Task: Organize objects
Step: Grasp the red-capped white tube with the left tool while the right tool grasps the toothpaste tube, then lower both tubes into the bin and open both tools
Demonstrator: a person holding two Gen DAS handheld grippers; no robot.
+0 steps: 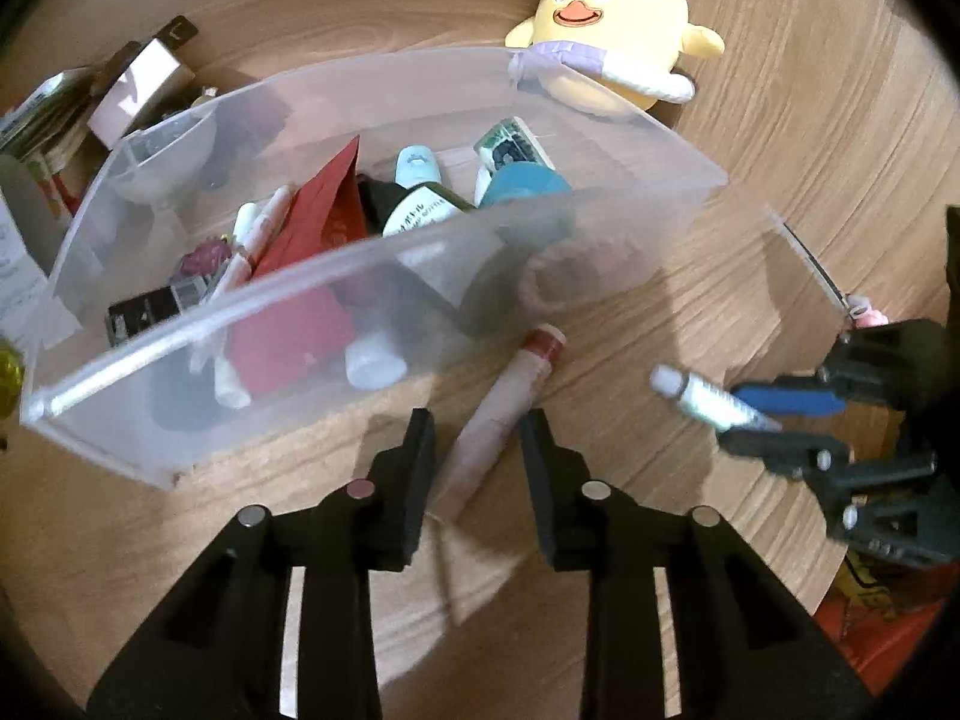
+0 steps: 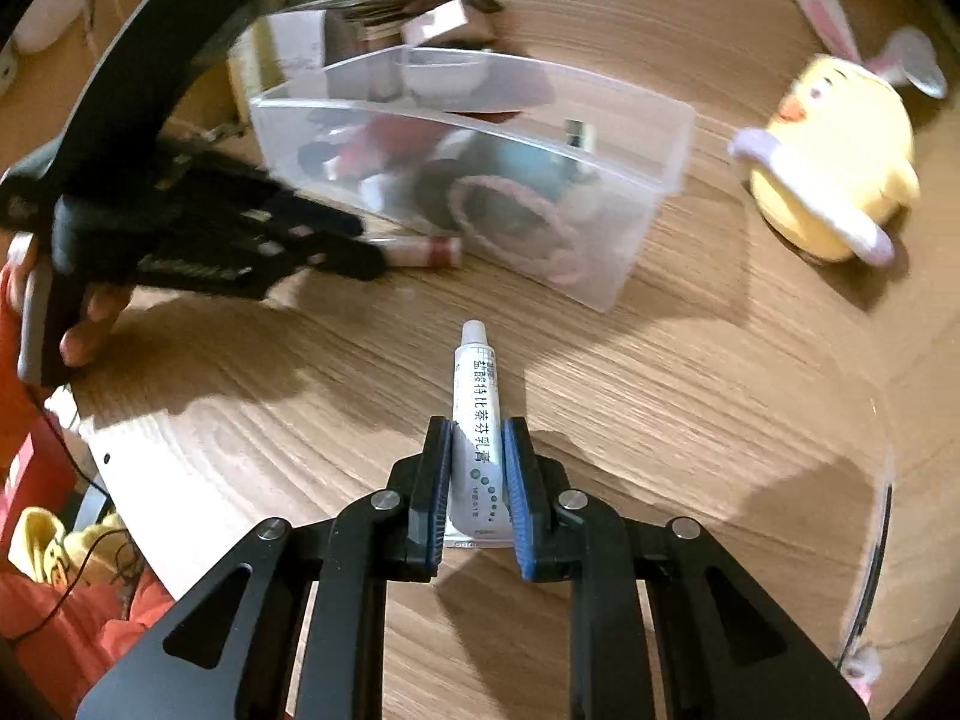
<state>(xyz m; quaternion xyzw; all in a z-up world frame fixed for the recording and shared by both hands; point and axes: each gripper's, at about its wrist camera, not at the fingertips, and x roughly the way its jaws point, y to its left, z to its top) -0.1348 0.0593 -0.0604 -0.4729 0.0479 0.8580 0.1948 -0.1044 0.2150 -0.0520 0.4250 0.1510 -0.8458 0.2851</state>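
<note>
Left wrist view: the left gripper (image 1: 477, 450) straddles a pinkish tube (image 1: 501, 414) with a red band lying on the wooden counter (image 1: 780, 180) at lower centre, jaws not pressing it. Above, a clear bin (image 1: 420, 240) holds a bottle with Japanese lettering too blurred to read.

Right wrist view: the right gripper (image 2: 477, 480) clamps a white tube (image 2: 475, 420) printed 盐酸特比萘芬乳膏, low centre. A yellow chick plush (image 2: 834, 168) sits at right.
</note>
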